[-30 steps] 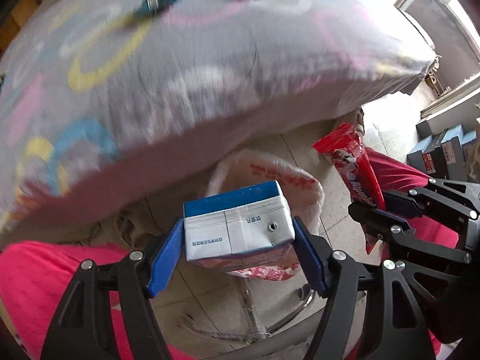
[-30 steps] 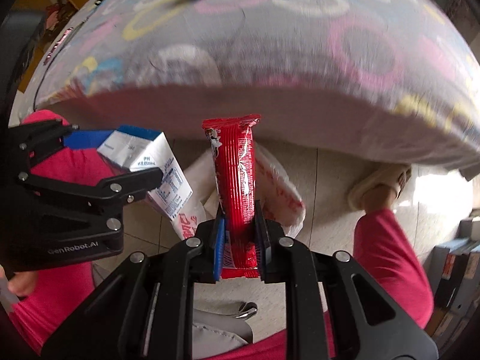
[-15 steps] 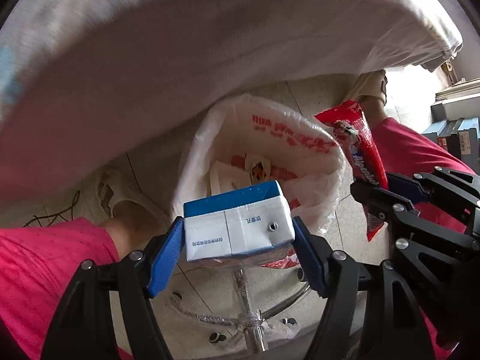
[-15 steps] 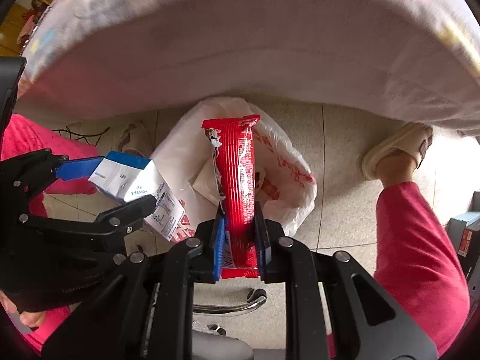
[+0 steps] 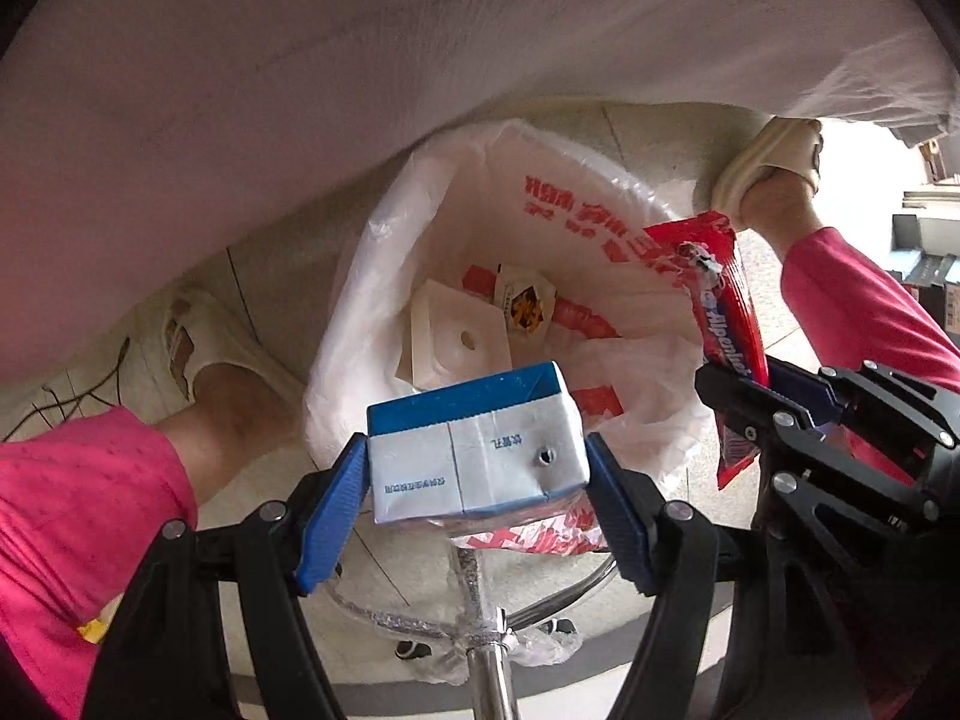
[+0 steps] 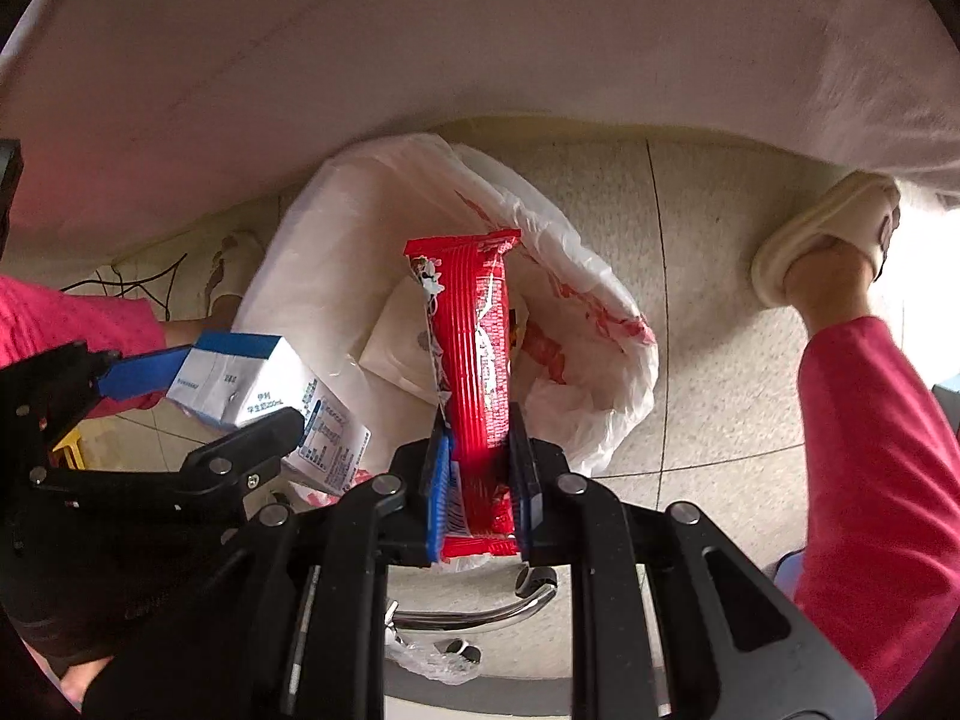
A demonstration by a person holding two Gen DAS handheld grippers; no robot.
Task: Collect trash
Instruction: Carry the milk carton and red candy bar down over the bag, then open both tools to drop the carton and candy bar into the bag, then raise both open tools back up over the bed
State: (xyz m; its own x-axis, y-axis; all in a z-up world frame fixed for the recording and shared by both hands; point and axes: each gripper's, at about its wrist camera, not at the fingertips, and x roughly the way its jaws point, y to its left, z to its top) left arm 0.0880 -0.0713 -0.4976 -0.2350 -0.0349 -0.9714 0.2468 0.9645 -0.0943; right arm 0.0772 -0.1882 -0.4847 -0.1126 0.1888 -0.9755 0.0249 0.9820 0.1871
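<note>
The carton (image 5: pixel 477 450) is white with a blue top edge and small blue print on its side. The wrapper (image 6: pixel 477 354) is bright red with white lettering. The bag (image 5: pixel 480 228) is translucent white with red printed characters; inside lie a cream card (image 5: pixel 456 336) and a yellow-and-black packet (image 5: pixel 525 306). Both claws are black with blue pads (image 5: pixel 333 504). The person's trousers (image 6: pixel 882 468) are hot pink, the slippers (image 6: pixel 834 228) cream. The floor (image 6: pixel 708 240) is speckled beige tile.
</note>
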